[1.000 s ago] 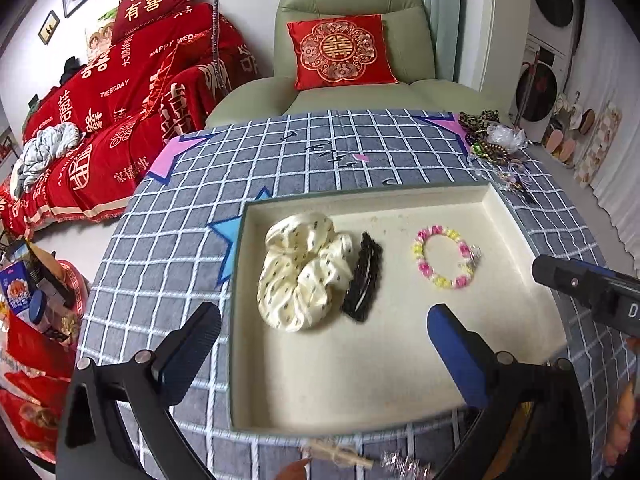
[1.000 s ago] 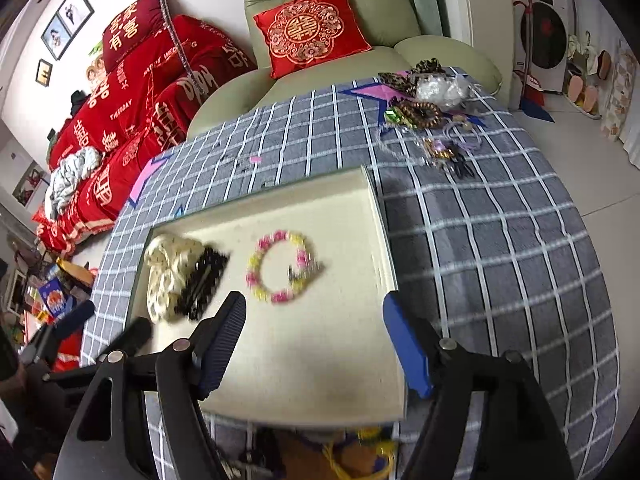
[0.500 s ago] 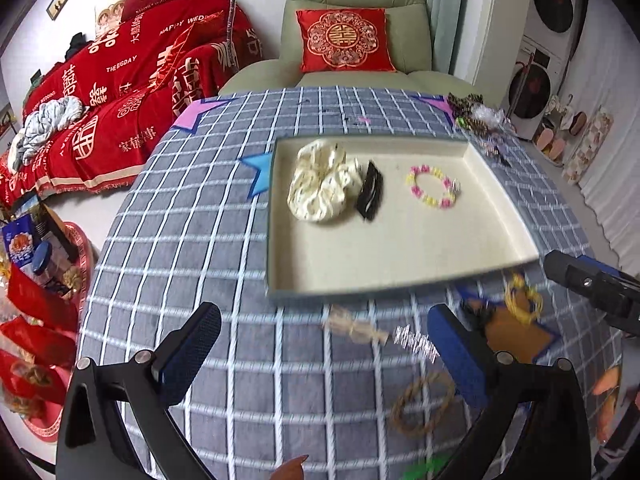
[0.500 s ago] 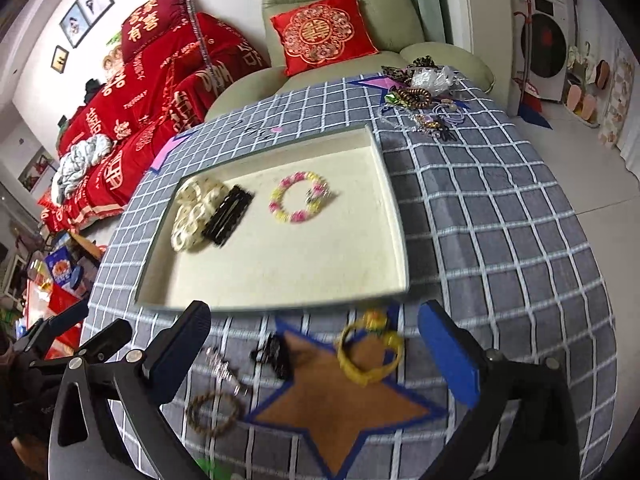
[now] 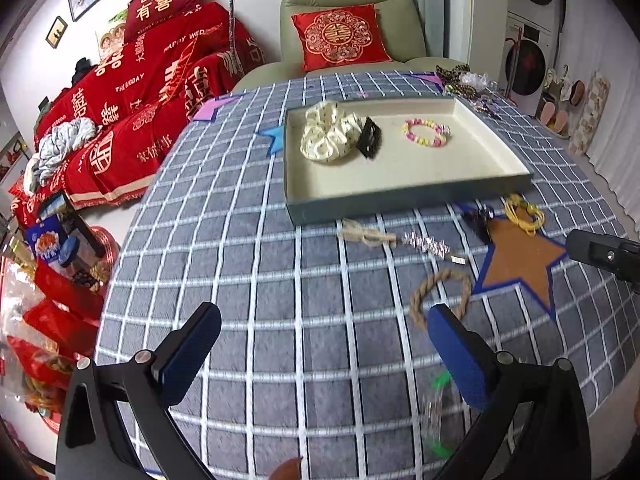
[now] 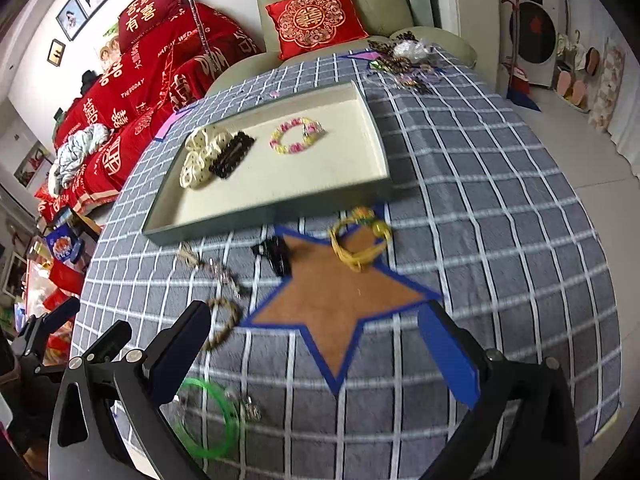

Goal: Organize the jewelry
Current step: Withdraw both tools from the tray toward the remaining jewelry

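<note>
Right hand-held gripper [image 6: 320, 354] gapes above brown star [image 6: 336, 300].

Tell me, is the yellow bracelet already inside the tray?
No, the yellow bracelet lies on the checked cloth just outside the tray's near wall, partly over the brown star.

Left gripper [image 5: 324, 344] jaws wide apart, empty (hovering); right gripper [image 6: 320, 344] same, held alongside.

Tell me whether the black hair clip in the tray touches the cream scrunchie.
Touching. In the left wrist view the black hair clip lies against the cream scrunchie's edge, with no tray floor between them.
</note>
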A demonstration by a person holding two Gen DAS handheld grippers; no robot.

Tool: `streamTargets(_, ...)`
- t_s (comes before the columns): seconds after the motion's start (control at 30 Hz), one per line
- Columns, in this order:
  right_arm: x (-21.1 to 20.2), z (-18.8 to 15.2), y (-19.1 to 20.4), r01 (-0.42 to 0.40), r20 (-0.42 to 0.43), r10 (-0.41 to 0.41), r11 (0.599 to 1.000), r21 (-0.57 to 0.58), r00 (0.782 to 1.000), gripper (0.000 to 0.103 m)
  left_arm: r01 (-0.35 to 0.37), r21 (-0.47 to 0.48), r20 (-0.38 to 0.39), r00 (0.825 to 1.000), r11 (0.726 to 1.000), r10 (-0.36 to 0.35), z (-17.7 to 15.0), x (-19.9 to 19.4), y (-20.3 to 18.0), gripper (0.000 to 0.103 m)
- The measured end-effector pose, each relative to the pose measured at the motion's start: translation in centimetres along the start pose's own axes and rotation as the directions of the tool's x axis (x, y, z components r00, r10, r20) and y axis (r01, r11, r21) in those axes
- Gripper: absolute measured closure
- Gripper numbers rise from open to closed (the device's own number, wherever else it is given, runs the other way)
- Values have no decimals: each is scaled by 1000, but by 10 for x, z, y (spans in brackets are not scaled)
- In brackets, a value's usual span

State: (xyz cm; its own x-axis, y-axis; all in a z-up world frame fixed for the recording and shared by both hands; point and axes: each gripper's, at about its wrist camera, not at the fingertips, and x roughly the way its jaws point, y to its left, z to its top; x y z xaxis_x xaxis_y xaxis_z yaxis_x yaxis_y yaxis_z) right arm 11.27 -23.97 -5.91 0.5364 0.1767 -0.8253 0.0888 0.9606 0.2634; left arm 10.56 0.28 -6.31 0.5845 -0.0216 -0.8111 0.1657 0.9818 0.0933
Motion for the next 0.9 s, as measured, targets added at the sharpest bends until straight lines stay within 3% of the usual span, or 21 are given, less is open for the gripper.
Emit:
streamTargets(0.53,-6,-76,-23,50,-69,-49,999,6,996,0,79,-11,-68,994,997,-80,-55,-6,-15,0)
streamTargets(0.9,-6,-73,-32,75,-79,-74,997,7,994,0,104,10,-106,989,995,-102,-60,0,-32,0)
